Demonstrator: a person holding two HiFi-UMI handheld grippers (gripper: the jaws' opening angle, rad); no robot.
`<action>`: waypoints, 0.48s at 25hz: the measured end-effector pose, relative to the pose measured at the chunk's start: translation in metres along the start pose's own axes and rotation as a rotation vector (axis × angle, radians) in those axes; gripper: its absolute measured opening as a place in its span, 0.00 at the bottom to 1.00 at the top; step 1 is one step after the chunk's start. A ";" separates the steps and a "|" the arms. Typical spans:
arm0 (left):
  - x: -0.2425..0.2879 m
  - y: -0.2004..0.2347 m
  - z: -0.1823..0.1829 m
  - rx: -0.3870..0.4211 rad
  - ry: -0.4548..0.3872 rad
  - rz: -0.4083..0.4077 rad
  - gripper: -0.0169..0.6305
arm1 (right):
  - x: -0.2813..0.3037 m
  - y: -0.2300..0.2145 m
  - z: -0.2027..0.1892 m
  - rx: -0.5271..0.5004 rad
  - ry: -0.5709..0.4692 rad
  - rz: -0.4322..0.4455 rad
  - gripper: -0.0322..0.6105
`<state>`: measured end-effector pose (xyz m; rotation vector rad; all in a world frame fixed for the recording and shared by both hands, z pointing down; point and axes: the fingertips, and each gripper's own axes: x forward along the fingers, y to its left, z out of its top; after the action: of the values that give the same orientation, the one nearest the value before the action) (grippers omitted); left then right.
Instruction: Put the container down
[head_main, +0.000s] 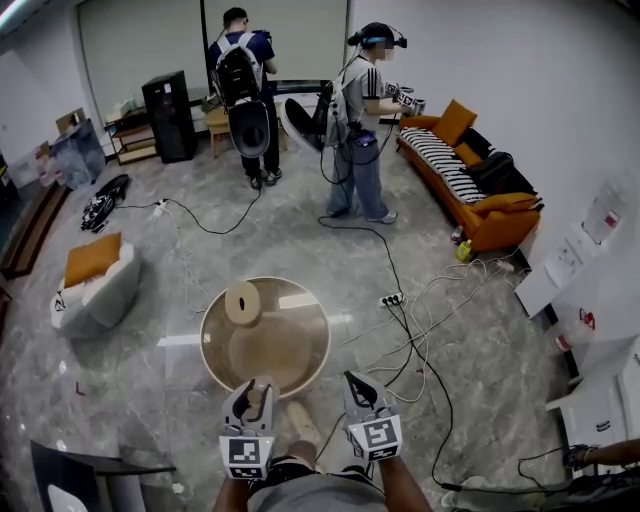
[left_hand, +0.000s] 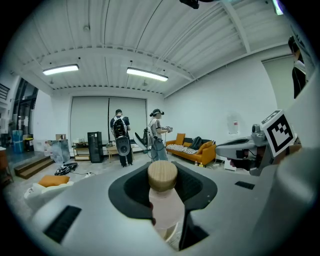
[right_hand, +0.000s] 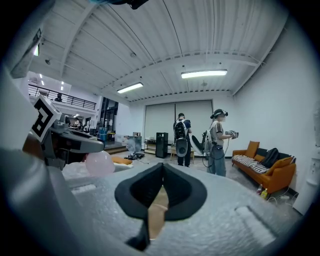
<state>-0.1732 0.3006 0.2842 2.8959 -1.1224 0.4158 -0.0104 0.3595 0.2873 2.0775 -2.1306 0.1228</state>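
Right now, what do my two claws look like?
The left claw and right claw match: pale grey plastic bodies tapering to two jaws lined with black pads. Each carries a cube with black-and-white square markers at its hand end. No cables show on either, and no sleeves reach the forearms.

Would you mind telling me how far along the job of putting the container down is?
Nothing looks done yet. In hand: the wooden-lidded container is clamped in the tongs of the left gripper, near the edge of the round table. Left: set it on a surface and open the tongs. The right gripper is shut, empty.
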 end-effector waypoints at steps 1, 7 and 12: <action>0.010 0.005 0.002 -0.003 0.004 0.000 0.23 | 0.010 -0.004 0.002 0.000 0.003 0.001 0.05; 0.066 0.036 0.012 -0.014 0.033 -0.010 0.23 | 0.076 -0.027 0.014 0.009 0.027 0.013 0.05; 0.115 0.061 0.018 -0.021 0.049 -0.001 0.23 | 0.128 -0.047 0.016 0.016 0.044 0.027 0.05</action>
<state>-0.1275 0.1778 0.2898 2.8515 -1.1117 0.4690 0.0329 0.2293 0.2912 2.0352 -2.1399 0.1877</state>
